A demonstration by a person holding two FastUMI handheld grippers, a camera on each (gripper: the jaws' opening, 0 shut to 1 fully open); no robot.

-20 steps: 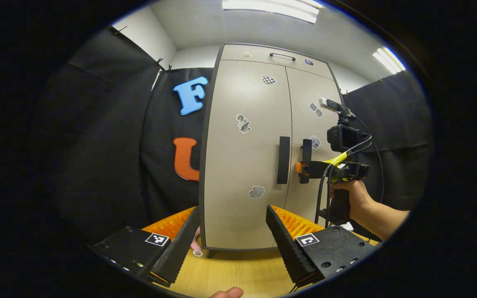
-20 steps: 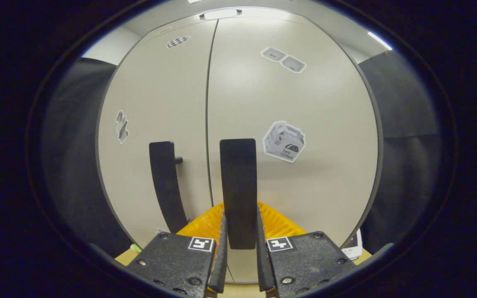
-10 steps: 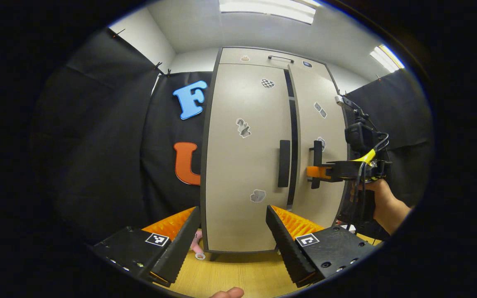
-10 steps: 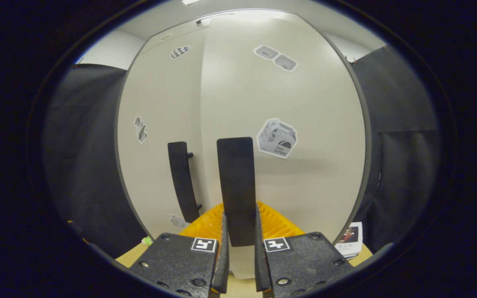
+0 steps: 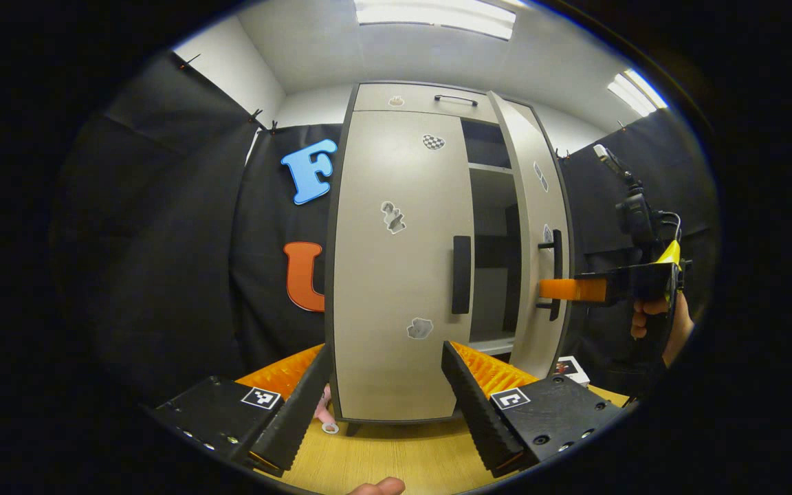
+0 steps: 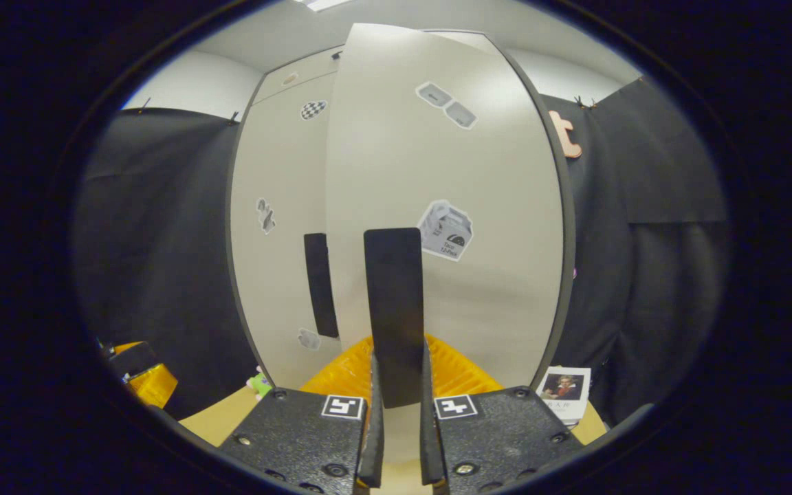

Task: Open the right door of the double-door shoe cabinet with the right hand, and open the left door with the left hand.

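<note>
The beige shoe cabinet stands in front of me on a wooden top. Its left door [image 5: 396, 275] is closed, with a black vertical handle [image 5: 461, 275] near its inner edge. The right door [image 5: 540, 206] stands swung out, showing the dark inside with a shelf [image 5: 492, 168]. In the right gripper view the right door's handle [image 6: 392, 302] sits between my right gripper's [image 6: 397, 388] fingers, which press on both its sides. My left gripper [image 5: 386, 350] hangs open, low before the left door and short of it. Farther off to its right, the right gripper [image 5: 553, 289] and the hand holding it show at the right door's handle [image 5: 557, 271].
A drawer with a bar handle [image 5: 454, 100] tops the cabinet. A small card with a portrait [image 6: 561, 388] lies by the cabinet's right foot. A little pink toy [image 5: 324, 412] sits at the left foot on the wooden top [image 5: 396, 460]. Black cloth walls stand on both sides.
The right door went from closed to swung well out, pulled by my right gripper on its handle. That gripper and its hand moved right. My left gripper stayed open and barely shifted.
</note>
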